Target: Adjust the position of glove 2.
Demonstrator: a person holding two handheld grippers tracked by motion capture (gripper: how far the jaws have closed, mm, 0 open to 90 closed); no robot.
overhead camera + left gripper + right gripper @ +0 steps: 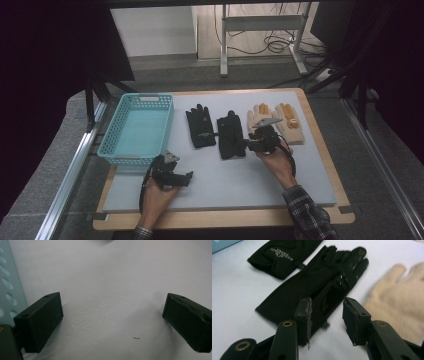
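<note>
Black glove (312, 287), second from the left in a row of four: it is being lain flat on the table (300, 175), fingers pointing away from the person, cuff nearest, so its long axis is running near to far. The right hand-held gripper (325, 315) is being held just over its cuff edge on the right-hand side, jaws spread by a modest gap with nothing between them; the glove is lying directly ahead of the jaws and slightly to their left. This gripper is judged much the nearer of the two.

The left hand-held gripper (110, 315) is being held low over bare table near the basket (135, 130), jaws spread wide and empty, well apart from the gloves.

Count:
- Black gloves: two, the other (200, 127) lying just left of the first.
- Cream gloves (285, 122): two, at the right.
- Basket: one, turquoise, nothing being seen inside.
</note>
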